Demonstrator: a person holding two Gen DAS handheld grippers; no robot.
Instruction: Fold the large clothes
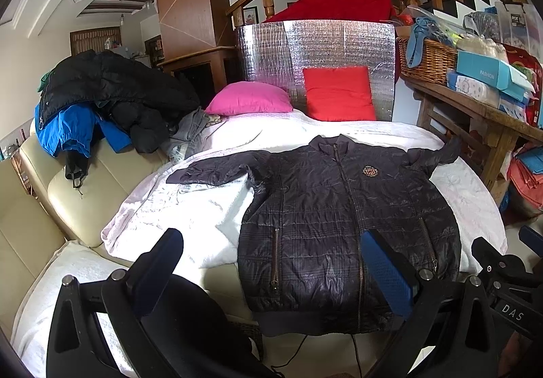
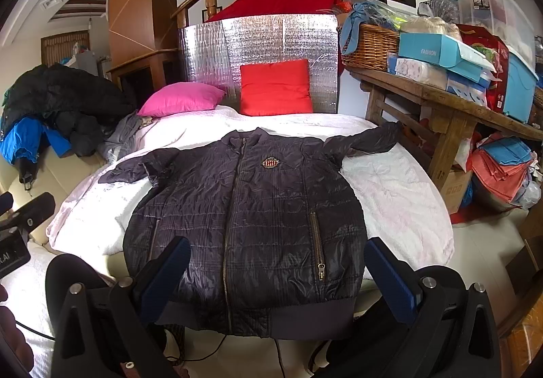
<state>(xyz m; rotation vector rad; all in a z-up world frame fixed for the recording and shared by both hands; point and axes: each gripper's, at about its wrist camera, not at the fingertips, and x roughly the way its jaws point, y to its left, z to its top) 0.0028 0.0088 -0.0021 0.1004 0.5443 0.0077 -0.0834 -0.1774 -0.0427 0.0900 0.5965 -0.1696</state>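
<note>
I saw the dark quilted jacket (image 2: 244,218) lying flat and face-up on the white blanket (image 2: 400,194) that covered the bed, zipped closed, its collar toward the far end and its ribbed hem hanging just over the near edge. Both sleeves were spread outward, the one on the left of the picture lying crumpled on the blanket, the other reaching toward the wooden tabletop (image 2: 441,96) beside the bed. A crest badge (image 2: 270,162) sat on the chest beside the zip. My left gripper (image 1: 271,269) hovered above the near end of the bed with its fingers (image 1: 387,272) spread wide and nothing between them; in its own view one blue pad lay over the jacket's lower front and the other over the blanket to the side. My right gripper (image 2: 275,276) was likewise wide open and empty, its fingers (image 2: 166,276) framing the jacket's hem from either side without visibly touching it. At the far end of the bed a pink pillow (image 2: 181,103) and a red pillow (image 2: 275,88) rested near a silver foil panel (image 2: 258,38). A pile of black and blue coats (image 1: 101,96) sat heaped on the cream sofa (image 1: 34,181) to the left, and a wicker basket (image 2: 370,45) and boxes crowded the tabletop.
</note>
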